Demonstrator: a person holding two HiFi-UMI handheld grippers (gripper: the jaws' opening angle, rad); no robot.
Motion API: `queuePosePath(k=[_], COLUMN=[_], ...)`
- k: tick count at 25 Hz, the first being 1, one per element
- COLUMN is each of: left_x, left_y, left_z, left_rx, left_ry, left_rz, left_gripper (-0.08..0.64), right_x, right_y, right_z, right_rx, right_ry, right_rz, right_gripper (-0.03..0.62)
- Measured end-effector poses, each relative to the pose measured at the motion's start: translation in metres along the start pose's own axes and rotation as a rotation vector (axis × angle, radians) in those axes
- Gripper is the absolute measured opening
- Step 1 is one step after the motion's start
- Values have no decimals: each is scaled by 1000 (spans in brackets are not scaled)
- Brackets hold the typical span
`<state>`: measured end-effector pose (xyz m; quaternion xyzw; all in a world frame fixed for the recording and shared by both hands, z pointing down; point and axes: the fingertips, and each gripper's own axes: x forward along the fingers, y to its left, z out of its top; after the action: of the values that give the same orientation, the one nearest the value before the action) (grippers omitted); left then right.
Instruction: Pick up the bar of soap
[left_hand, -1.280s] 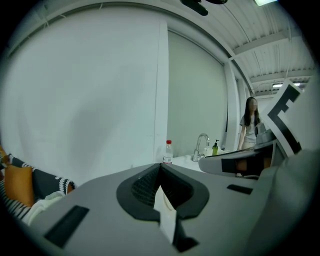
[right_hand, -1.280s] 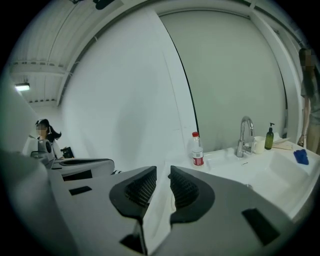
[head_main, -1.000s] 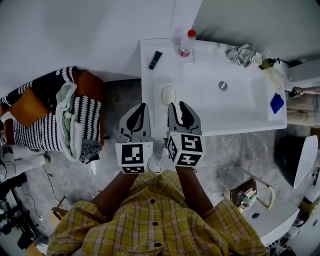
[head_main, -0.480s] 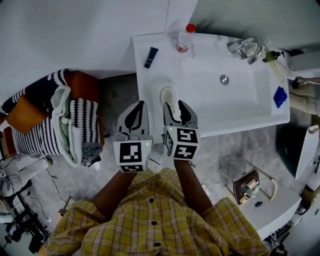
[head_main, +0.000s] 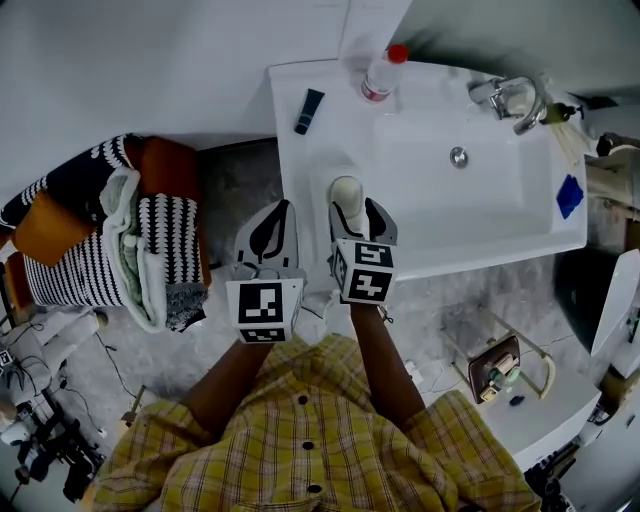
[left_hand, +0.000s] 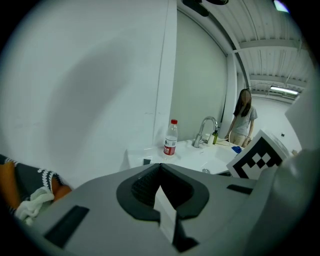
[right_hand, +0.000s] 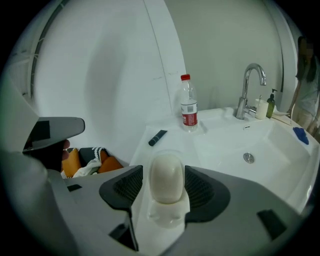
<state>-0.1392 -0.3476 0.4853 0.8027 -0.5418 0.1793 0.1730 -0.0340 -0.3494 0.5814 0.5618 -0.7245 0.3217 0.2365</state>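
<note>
The right gripper (right_hand: 166, 189) is lowered over the front left ledge of the washbasin (head_main: 470, 215). Its jaws have just been opening and now stand spread wide. The bar of soap (right_hand: 166, 177) is between them, but the pads do not press on it; a thin gap shows on each side. The soap is pale and oval, and it lies in a shallow dish (right_hand: 167, 216) on that ledge, near the front rim.

The left gripper (head_main: 281, 212) is just beside the right one, on its left, at the left edge of the washbasin. Its jaws are pressed together and hold nothing.

Further back on the ledge lies a small dark tube (head_main: 309, 110). Behind it, in the corner against the wall, stands a clear bottle (head_main: 380, 75) with a red cap. The drain (head_main: 459, 156) is in the middle of the bowl, and the tap (head_main: 512, 100) is at the back. On the floor to the left lies a pile of striped cloths (head_main: 100, 230).
</note>
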Motion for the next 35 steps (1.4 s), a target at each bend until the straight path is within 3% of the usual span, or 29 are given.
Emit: queuePosePath(k=[20,35], left_x=[42,49], left_y=[15,10], left_z=[-18,-19], left_rx=[-28,-24], left_ry=[99,111], left_rz=[-44,-53], left_gripper=[11,11], right_x=[46,49], right_y=[-7,-10], right_z=[-22,-23], right_rx=[-11,21], right_ry=[172,172], right_rz=[-91,-66], right_gripper=[272,270])
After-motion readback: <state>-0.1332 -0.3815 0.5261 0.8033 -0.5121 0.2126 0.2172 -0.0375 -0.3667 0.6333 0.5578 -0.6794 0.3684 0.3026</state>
